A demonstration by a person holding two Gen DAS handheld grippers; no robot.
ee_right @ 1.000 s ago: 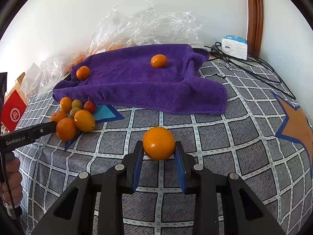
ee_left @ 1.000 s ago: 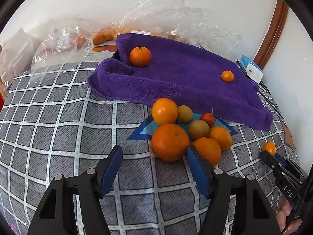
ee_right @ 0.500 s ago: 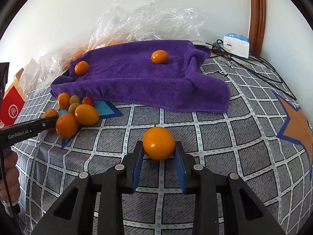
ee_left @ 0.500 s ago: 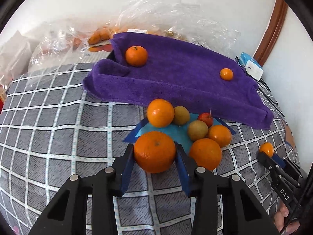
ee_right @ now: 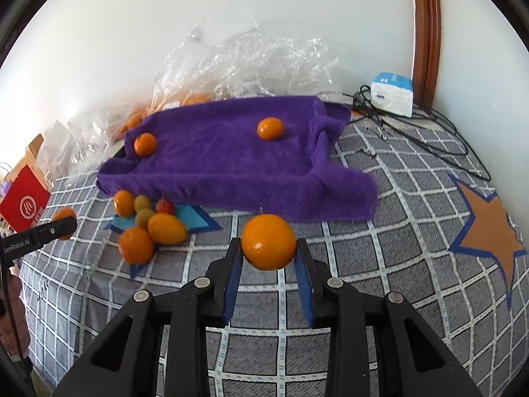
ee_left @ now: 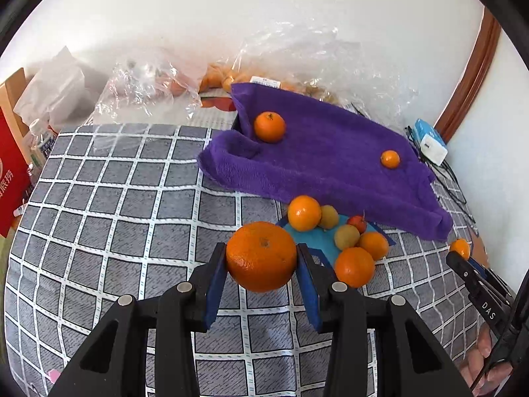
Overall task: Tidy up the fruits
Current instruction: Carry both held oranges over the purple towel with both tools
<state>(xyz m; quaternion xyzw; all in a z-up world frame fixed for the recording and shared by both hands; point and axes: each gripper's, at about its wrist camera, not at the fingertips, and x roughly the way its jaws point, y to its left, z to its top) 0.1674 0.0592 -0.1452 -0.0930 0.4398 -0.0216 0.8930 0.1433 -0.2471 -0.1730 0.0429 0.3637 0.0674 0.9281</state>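
Both pairs of fingers are closed on fruit. Left gripper (ee_left: 262,266): its blue pads (ee_left: 215,284) press the two flanks of a large orange (ee_left: 261,256), deep orange, dimpled skin, stem scar facing the camera, held clear of the checked grey cloth (ee_left: 109,218). Its jaws closed onto this fruit within the last second. Right gripper (ee_right: 268,263): narrowly set pads grip a smaller orange (ee_right: 268,242), smooth and glossy, with a short stalk on top, likewise raised off the cloth.

Remaining loose fruit: a cluster (ee_left: 337,235) of oranges, two yellow-green fruits and one small red fruit lies on a blue star patch just right of and beyond the large orange, at the near edge of a purple towel (ee_left: 330,165). Two more oranges sit on that towel, well apart: one at its far left (ee_left: 269,126), a smaller one toward the right (ee_left: 390,159).

Both grippers point forward and downward toward the cloth. In the left view the right gripper enters at the right edge, a person's fingers (ee_left: 486,364) visible beneath it. Crumpled clear plastic bags (ee_right: 251,63) lie against the far wall
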